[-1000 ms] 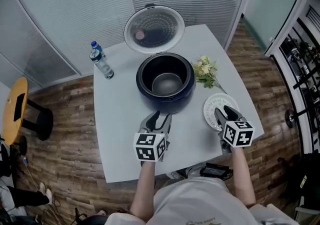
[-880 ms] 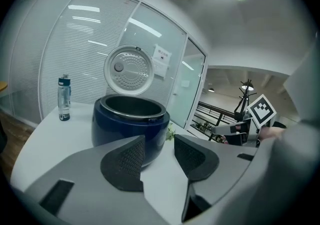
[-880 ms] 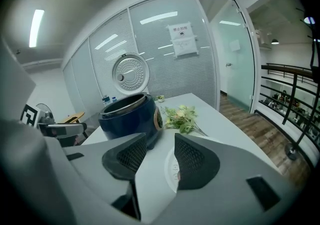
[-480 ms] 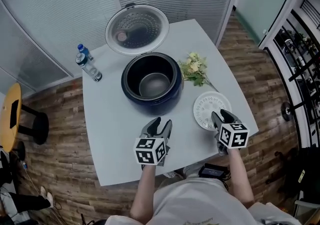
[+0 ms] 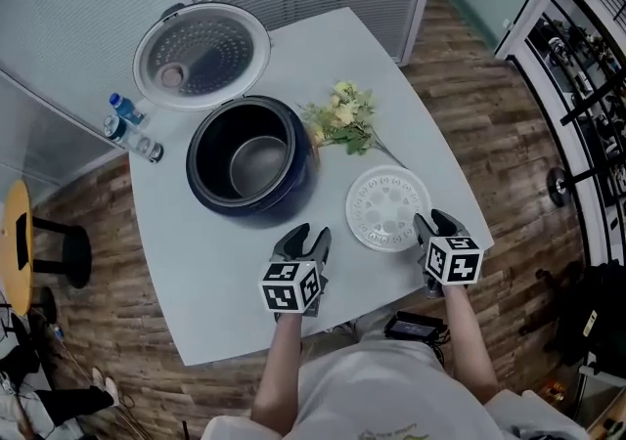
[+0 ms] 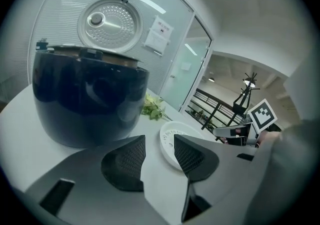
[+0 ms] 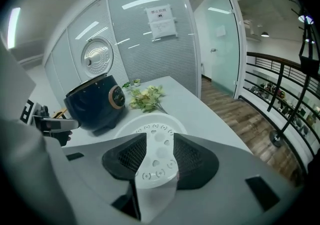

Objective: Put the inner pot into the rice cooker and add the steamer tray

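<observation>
The steamer tray [image 5: 388, 208] is lying flat on the counter [image 5: 210, 267], just right of the rice cooker [image 5: 256, 211]. It's a round white plastic disc with a raised rim and rings of little holes. The right gripper [image 5: 433, 225] is sitting at the tray's near-right edge with its fingers [image 7: 131, 158] apart. The rim is showing in the gap, not clamped. The left gripper [image 5: 301, 238] is pointing toward the cooker, fingers spread too, with only bare counter between them. The silvery inner pot [image 5: 256, 162] is already sitting inside the dark blue cooker, whose lid [image 5: 201, 55] is standing open. Flowers [image 5: 340, 120] are lying beside the cooker.
</observation>
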Tool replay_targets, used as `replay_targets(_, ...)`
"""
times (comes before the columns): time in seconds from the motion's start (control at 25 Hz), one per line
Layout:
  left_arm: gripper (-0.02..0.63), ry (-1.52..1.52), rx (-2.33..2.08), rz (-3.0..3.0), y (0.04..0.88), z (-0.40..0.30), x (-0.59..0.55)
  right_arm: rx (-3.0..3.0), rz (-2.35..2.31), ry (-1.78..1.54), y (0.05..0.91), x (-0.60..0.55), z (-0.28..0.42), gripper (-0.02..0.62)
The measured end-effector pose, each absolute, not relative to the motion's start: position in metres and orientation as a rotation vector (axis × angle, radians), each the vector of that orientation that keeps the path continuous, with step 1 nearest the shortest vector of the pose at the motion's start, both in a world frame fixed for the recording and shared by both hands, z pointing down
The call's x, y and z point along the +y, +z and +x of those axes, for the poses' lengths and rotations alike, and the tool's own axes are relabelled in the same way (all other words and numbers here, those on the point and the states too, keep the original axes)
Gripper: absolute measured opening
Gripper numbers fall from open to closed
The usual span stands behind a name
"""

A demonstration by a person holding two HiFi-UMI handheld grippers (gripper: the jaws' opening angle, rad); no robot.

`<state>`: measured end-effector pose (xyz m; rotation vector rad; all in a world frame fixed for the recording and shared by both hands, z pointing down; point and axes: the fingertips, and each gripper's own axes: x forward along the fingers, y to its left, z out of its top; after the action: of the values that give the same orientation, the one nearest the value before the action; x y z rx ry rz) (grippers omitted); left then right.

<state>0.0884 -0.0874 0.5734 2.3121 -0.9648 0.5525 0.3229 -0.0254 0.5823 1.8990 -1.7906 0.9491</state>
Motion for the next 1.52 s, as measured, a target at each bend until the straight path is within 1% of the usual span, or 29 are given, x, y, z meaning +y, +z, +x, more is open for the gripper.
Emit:
replay_targets(0.4,0.176,0.634,-0.919,2.245,0.616,0.133,-0.091,-1.735,1.866,1.029,0.627,-0.021,0.36,0.176)
replay_targets(0.56,0.175,0.642,-0.906,2.217,0.629,0.15,-0.092,-1.749,1.839,0.978,0.634,-0.025,0.365,0.176)
replay_targets(0.8,0.175,0.692,-0.912,2.174,0.65,0.164,-0.094,-1.749,1.825,1.005,0.643,-0.029,0.37,0.173)
replay_targets(1.0,0.175,0.719,-0.921,2.143,0.66,0.173,-0.094,-1.756,1.836,1.013,0.645,-0.029,0.375,0.15)
replay_targets(1.2,0.172,0.742,-0.94,2.132,0.667,0.175,-0.096,-1.76,1.803,1.024,0.655,-0.028,0.37,0.149)
replay_targets(1.28,0.157,0.752,-0.935,2.128,0.67,0.177,-0.096,-1.761,1.795,1.018,0.657,-0.029,0.369,0.129)
replay_targets(1.36,0.106,0.762,-0.932,2.128,0.672,0.178,-0.096,-1.766,1.783,1.012,0.658,-0.03,0.367,0.112)
replay_targets(1.52,0.097,0.764,-0.934,2.122,0.673,0.178,-0.097,-1.772,1.766,1.044,0.658,-0.03,0.366,0.101)
